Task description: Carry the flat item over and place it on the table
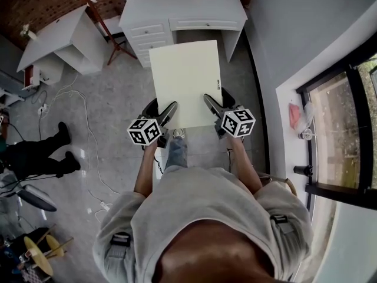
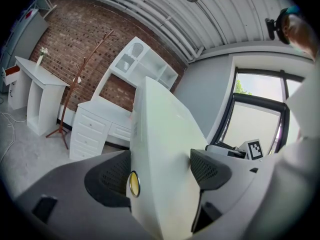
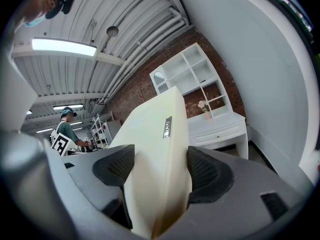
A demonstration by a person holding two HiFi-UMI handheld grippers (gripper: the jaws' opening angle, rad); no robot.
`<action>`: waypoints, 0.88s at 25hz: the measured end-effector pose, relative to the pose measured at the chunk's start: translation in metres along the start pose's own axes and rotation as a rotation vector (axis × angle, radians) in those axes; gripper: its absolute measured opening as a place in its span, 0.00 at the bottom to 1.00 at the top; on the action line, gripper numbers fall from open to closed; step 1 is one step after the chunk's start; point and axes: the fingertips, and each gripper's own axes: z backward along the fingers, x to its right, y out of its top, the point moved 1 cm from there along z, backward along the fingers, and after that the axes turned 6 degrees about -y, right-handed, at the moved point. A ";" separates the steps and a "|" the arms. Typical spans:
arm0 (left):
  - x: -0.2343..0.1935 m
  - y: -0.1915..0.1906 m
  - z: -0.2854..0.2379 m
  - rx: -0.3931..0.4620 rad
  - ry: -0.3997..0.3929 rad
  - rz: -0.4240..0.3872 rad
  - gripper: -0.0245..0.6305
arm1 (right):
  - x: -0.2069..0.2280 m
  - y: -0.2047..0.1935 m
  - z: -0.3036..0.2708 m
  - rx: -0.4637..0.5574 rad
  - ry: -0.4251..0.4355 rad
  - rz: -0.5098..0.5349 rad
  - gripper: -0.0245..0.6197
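Nearest the person, the left gripper (image 1: 167,114) and the right gripper (image 1: 212,104) were each clamped on the near edge of the flat cream panel (image 1: 185,78), one toward each near corner. The panel hung above the floor, its long axis pointing straight away toward the white counter (image 1: 194,9) beyond its far edge, neither gripper nearer.

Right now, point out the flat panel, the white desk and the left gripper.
flat panel (image 1: 184,78): head view, middle of its top face.
white desk (image 1: 188,7): head view, bare desktop.
left gripper (image 2: 161,169): left gripper view, midway between its fingers, clamped on the panel.
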 end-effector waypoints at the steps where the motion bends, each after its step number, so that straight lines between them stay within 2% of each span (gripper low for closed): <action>1: -0.008 0.006 -0.007 -0.001 -0.007 -0.001 0.60 | 0.002 0.004 -0.010 0.002 -0.005 0.002 0.58; 14: -0.116 0.106 -0.089 -0.008 -0.064 0.003 0.60 | 0.019 0.070 -0.153 0.015 -0.060 0.019 0.58; 22: -0.176 0.151 -0.130 0.001 -0.079 0.011 0.60 | 0.029 0.099 -0.232 0.019 -0.074 0.039 0.58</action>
